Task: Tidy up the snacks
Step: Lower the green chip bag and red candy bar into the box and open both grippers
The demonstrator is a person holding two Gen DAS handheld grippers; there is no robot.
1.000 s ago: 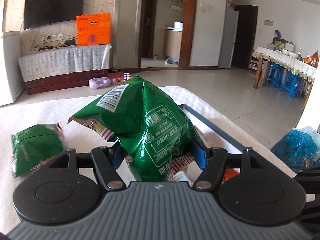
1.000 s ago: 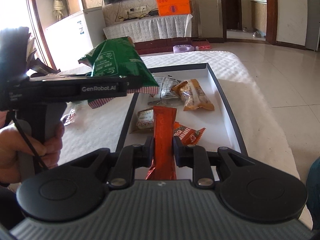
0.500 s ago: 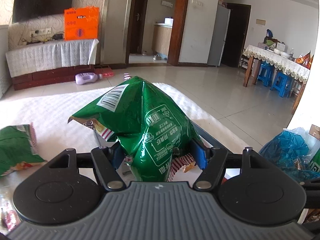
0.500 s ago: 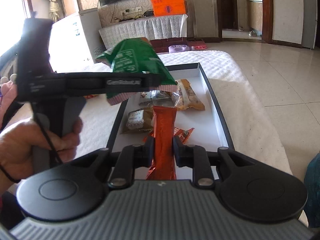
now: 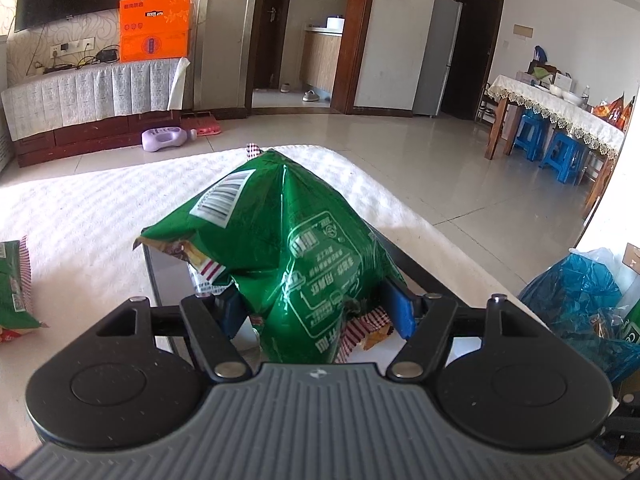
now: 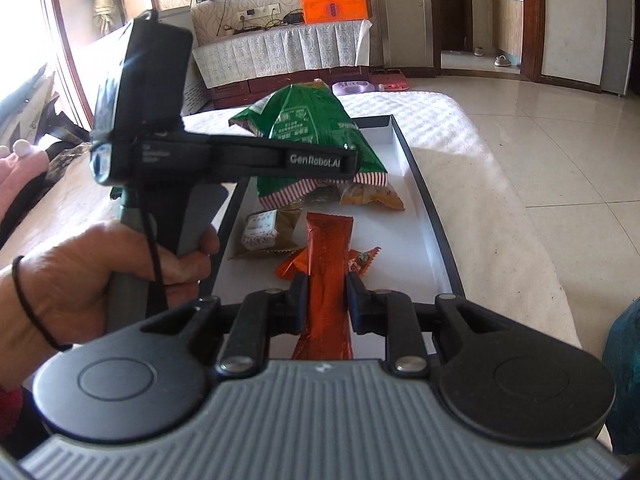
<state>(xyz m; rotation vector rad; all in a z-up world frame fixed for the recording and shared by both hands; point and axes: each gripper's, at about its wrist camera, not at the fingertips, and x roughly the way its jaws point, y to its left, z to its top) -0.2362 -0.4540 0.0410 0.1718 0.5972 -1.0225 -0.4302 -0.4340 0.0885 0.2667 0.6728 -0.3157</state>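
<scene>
My left gripper [image 5: 316, 304] is shut on a large green chip bag [image 5: 288, 248] and holds it above the white tray [image 5: 404, 260]. In the right wrist view the left gripper [image 6: 344, 160] hangs over the tray's middle with the green bag [image 6: 308, 120]. My right gripper [image 6: 327, 300] is shut on a long orange snack packet [image 6: 328, 256] above the near end of the tray [image 6: 416, 216]. In the tray lie a yellow packet [image 6: 372, 196], a brown packet with a white label [image 6: 264, 232] and a small orange wrapper [image 6: 360, 260].
The tray rests on a white-covered table [image 5: 100, 208]. Another green bag [image 5: 14, 288] lies at the table's left. A blue plastic bag [image 5: 580, 300] sits off the right side. Tiled floor, a TV cabinet and a dining table stand beyond.
My left gripper has carried the green bag to the right, from beside the tray to over its middle. My right gripper still holds the orange packet over the near end.
</scene>
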